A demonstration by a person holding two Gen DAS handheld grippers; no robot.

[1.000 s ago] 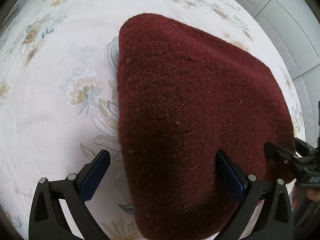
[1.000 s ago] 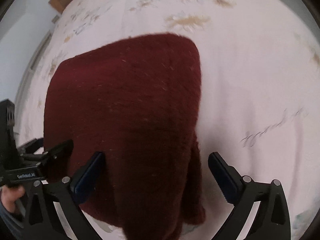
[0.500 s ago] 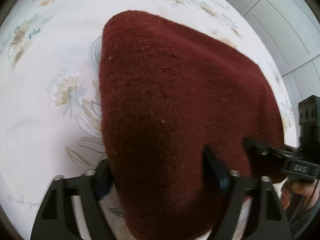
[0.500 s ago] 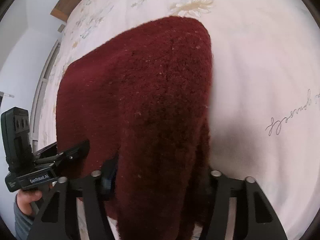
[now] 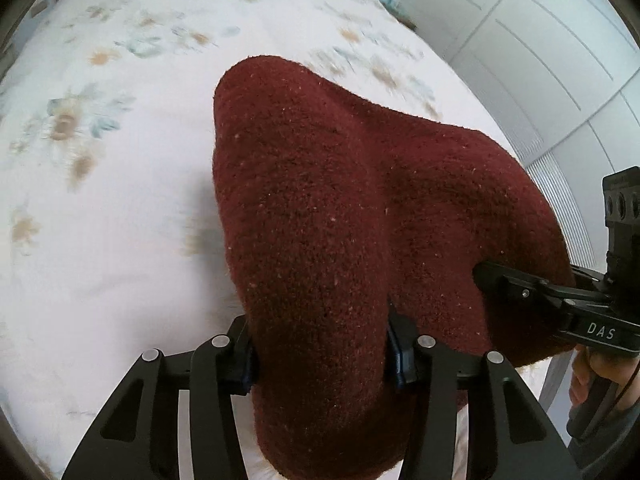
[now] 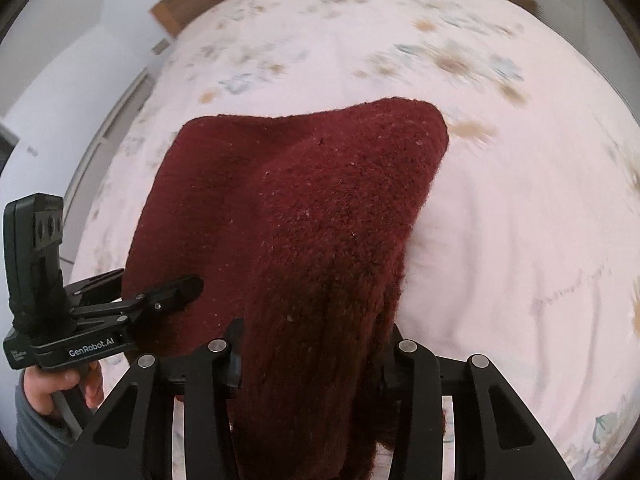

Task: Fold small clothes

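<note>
A dark red knitted garment (image 5: 340,220) lies partly on the floral bed sheet, its near edge lifted. My left gripper (image 5: 320,356) is shut on the garment's near left corner, and the cloth bulges between and over its jaws. My right gripper (image 6: 312,356) is shut on the near right corner of the same garment (image 6: 304,220). The right gripper also shows at the right of the left wrist view (image 5: 520,284), and the left gripper at the left of the right wrist view (image 6: 160,296). The far edge of the garment rests on the bed.
The bed (image 5: 100,200) with a white floral sheet fills both views. White wardrobe doors (image 5: 540,60) stand beyond its right side. A wooden headboard (image 6: 180,8) and a white wall are at the far left in the right wrist view.
Both grippers closed from open onto the near corners of the garment, then rose and pulled back, lifting the near edge off the bed.
</note>
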